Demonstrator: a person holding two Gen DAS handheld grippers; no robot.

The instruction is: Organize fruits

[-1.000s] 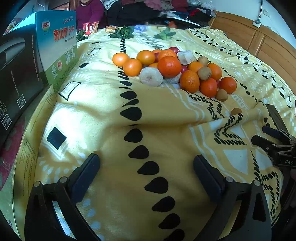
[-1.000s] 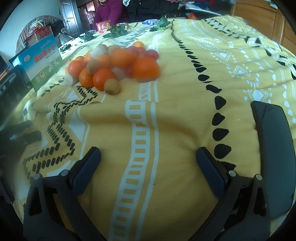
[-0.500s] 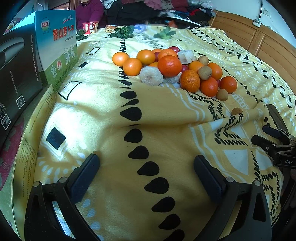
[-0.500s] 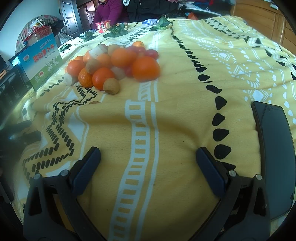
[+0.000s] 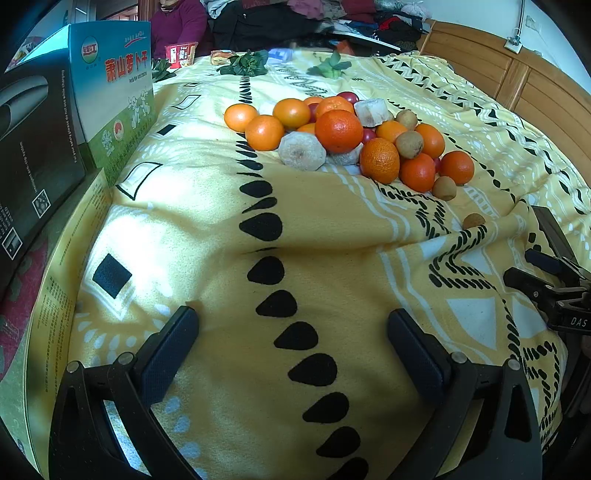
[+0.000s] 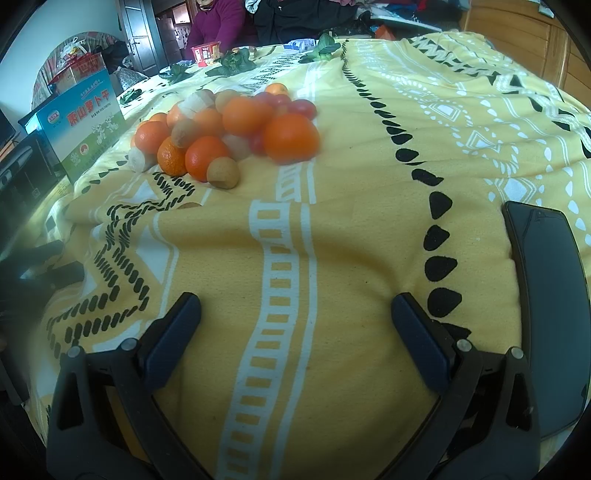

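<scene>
A heap of fruit lies on the yellow patterned blanket: several oranges such as the big one, brown kiwis, red tomatoes and pale peeled banana pieces. One small brown fruit lies apart, nearer me. In the right wrist view the same heap shows a large orange and a kiwi at its front. My left gripper is open and empty, well short of the heap. My right gripper is also open and empty, over bare blanket.
A blue-green printed box and a black box stand at the left edge. A black phone lies on the blanket at right. Leafy greens and snack packs sit at the far end, where a person sits. Wooden furniture borders the right.
</scene>
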